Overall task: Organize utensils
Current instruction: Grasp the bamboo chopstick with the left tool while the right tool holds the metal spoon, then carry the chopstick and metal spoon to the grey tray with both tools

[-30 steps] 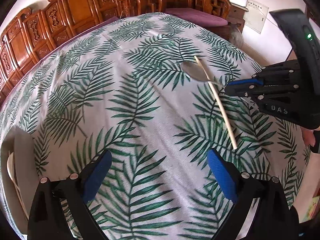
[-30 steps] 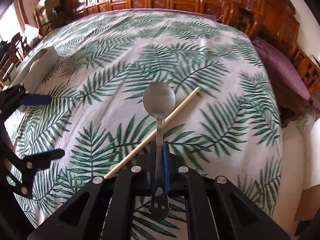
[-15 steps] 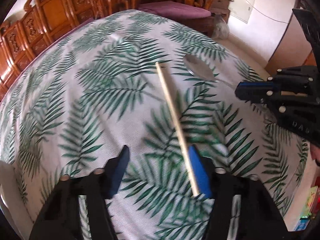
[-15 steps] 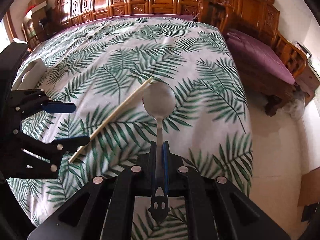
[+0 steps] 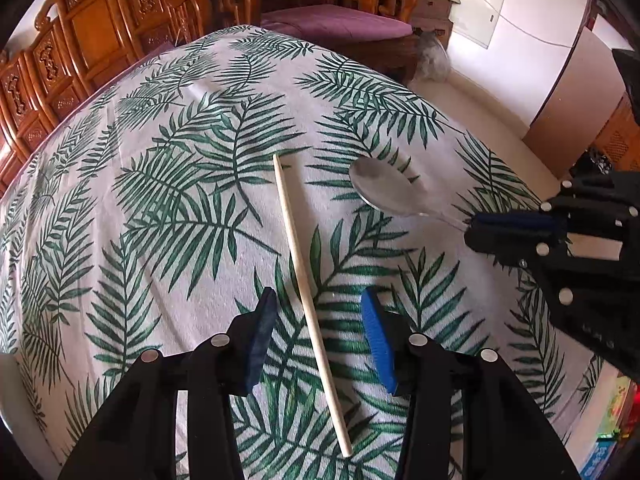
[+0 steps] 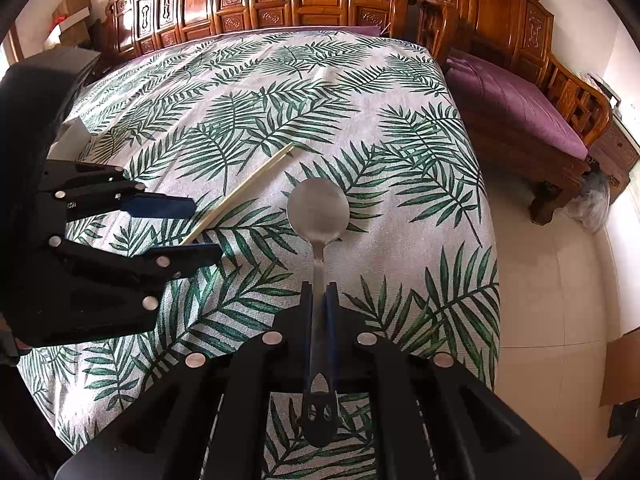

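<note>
Left tongs (image 5: 316, 334), just closing, are spread around the chopstick (image 5: 304, 292), untouched; it could be knocked sideways. Right tongs (image 6: 319, 294) pinch the spoon (image 6: 318, 210).

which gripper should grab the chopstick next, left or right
Left. The left gripper already straddles the chopstick, its jaws just closing with the pads not yet touching it. The right gripper is shut on the spoon, so it is busy.

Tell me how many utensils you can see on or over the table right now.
2. A wooden chopstick lies on the tablecloth between the left gripper fingers; a metal spoon is clamped in the right gripper. Others may lie out of view.
</note>
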